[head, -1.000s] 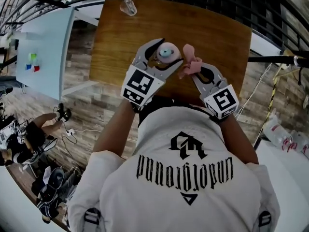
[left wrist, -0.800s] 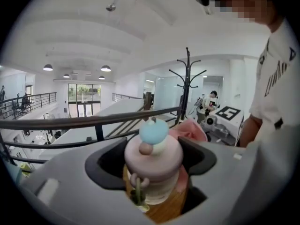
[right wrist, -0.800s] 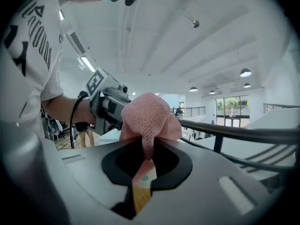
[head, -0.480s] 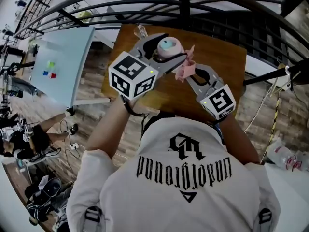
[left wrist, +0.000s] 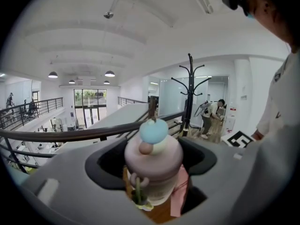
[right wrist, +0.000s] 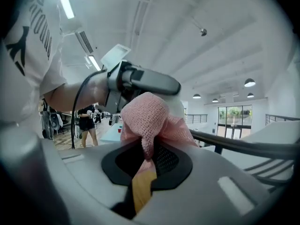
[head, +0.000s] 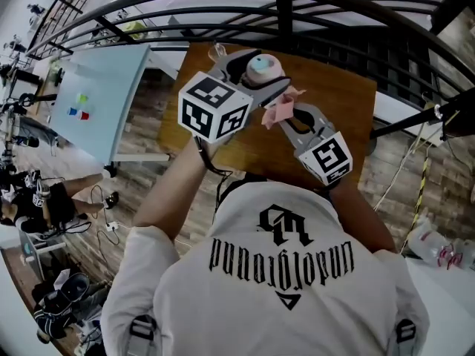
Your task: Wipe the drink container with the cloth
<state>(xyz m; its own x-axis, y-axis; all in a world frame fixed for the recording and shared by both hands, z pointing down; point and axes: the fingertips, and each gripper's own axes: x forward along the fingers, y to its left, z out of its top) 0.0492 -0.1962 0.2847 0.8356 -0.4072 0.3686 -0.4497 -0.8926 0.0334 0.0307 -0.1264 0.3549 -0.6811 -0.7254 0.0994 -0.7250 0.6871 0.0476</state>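
L gripper (head: 264,76) jaws clamp pink drink container (left wrist: 153,163) — R gripper (head: 285,116) jaws pinch cloth (right wrist: 145,120) at its side

the head view looks steeply down over the person's shoulders (head: 282,273) onto the bench (head: 341,117). each gripper view sits close behind its own fingers (left wrist: 70,182), tilted up at the ceiling (left wrist: 140,27). all three share the cloth (right wrist: 147,114) just beside the drink container (left wrist: 153,165).

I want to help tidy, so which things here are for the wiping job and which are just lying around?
For the job:
drink container, in the jaws of the left gripper
pink cloth, in the jaws of the right gripper

Just lying about:
small clear thing on the wooden table
coloured blocks on the pale blue table
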